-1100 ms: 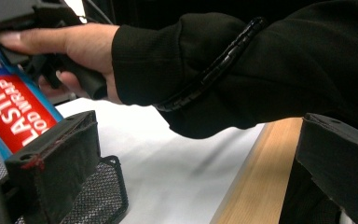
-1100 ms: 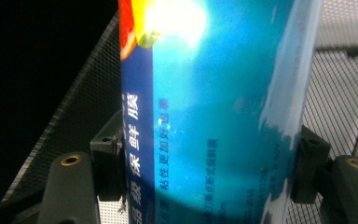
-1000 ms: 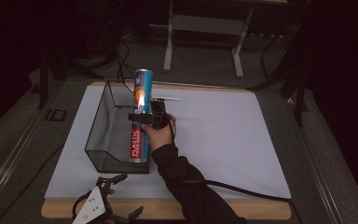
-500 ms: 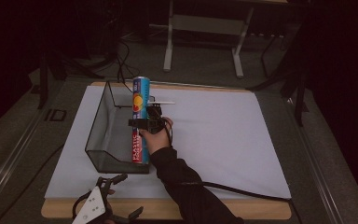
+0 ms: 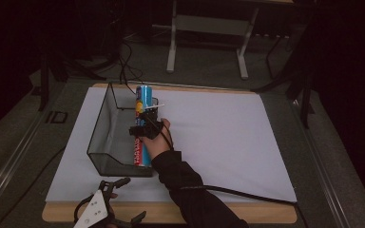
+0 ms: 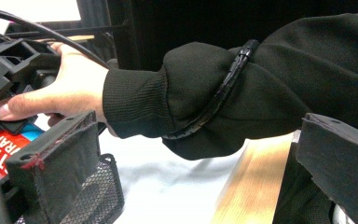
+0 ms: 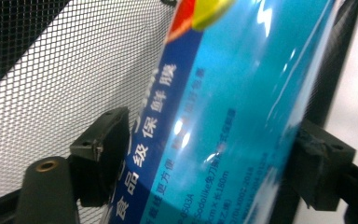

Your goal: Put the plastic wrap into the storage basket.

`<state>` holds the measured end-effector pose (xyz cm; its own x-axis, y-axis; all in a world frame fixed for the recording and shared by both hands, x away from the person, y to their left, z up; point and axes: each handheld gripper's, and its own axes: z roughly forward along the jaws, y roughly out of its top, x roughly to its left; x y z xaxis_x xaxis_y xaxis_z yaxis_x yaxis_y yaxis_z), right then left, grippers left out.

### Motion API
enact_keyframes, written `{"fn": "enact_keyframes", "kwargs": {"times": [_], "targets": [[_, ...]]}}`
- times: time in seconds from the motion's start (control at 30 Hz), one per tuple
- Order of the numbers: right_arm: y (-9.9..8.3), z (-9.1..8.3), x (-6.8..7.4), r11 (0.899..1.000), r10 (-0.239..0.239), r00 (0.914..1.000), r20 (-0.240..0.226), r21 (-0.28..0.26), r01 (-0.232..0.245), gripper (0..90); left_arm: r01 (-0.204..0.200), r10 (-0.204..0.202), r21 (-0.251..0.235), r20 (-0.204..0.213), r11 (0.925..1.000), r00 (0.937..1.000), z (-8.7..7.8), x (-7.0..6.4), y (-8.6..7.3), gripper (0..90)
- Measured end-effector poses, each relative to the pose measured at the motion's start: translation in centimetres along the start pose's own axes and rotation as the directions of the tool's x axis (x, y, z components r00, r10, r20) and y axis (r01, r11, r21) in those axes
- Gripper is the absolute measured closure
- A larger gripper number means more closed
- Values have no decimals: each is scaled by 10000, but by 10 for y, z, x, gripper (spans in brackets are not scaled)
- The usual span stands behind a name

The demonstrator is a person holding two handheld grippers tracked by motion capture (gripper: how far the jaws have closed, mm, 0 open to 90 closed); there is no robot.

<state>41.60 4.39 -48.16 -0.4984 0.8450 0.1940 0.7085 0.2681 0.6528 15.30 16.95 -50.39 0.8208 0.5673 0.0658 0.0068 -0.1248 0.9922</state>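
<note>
Jaws of the right gripper (image 7: 200, 163) clamp the blue plastic-wrap roll (image 5: 141, 124), which is leaning inside the mesh basket (image 5: 105, 124) against its right wall. Lower it slowly, keeping clear of the rim; the left gripper (image 5: 105, 209) waits with jaws spread and empty at the worktop's (image 5: 228, 137) near edge.

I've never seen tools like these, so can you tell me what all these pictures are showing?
A person sits at a table covered with white paper and holds a grabbing tool, called a gripper, in each hand. One picture is taken from above. The other two come from small cameras riding on the grippers.

The right gripper squeezes a long blue roll of plastic wrap between its two black pads. From above, the roll looks lowered into a black mesh basket.

The left gripper waits near the table's front edge, open and holding nothing. Its camera looks across at the person's right hand and black sleeve.
</note>
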Motion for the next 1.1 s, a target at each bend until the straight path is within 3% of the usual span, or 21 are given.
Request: {"fn": "enact_keyframes", "kwargs": {"times": [0.27, 0.3, 0.6, 0.7, 0.93, 1.1], "targets": [[3, -8, -3, 9988, -495, 9983, 291, 26, 495, 168, -10, 10, 40, -22, 10000, 10000, 0, 0, 0, 2], [5, -13, -5, 9974, -715, 9971, 246, -102, 717, 164, -5, 6, 50, -27, 10000, 10000, 1, 0, 0, 2], [16, -42, -20, 9917, -1164, 9931, 159, -524, 1171, 129, -15, 15, 121, -48, 9999, 10000, 2, 0, -1, 2], [17, -52, -28, 9866, -1473, 9889, 188, -679, 1483, 136, -12, 13, 136, -52, 9999, 10000, 3, 0, -1, 2], [19, -75, -47, 9651, -2370, 9693, 654, -986, 2427, 134, 26, -25, 122, -73, 9999, 10000, 4, 0, -1, 2], [22, -98, -69, 9596, -2331, 9681, 920, -1396, 2443, 135, 51, -50, 101, -68, 9999, 10000, 5, 0, -2, 2]]}}
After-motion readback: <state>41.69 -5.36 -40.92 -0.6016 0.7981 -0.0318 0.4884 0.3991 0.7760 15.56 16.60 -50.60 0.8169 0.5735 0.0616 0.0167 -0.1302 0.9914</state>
